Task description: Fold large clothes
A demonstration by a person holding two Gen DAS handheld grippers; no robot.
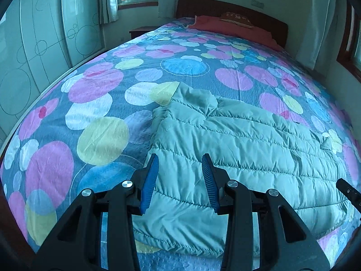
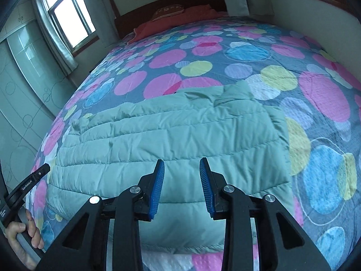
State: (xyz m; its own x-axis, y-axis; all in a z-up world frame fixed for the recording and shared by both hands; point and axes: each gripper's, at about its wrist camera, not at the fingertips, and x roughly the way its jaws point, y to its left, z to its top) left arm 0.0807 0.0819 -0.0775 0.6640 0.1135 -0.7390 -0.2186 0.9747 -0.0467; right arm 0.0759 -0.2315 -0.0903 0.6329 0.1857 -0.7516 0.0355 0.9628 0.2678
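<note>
A light green quilted puffer jacket lies folded into a rough rectangle on the bed's near part; it also shows in the right wrist view. My left gripper is open and empty, hovering over the jacket's left near part. My right gripper is open and empty, hovering over the jacket's near right half. A tip of the right gripper shows at the left wrist view's right edge. The left gripper and the hand holding it show at the right wrist view's left edge.
The bed has a blue cover with pink, yellow and blue circles. A red blanket and a pillow lie by the wooden headboard. A glass wardrobe stands left of the bed. A window is at the back.
</note>
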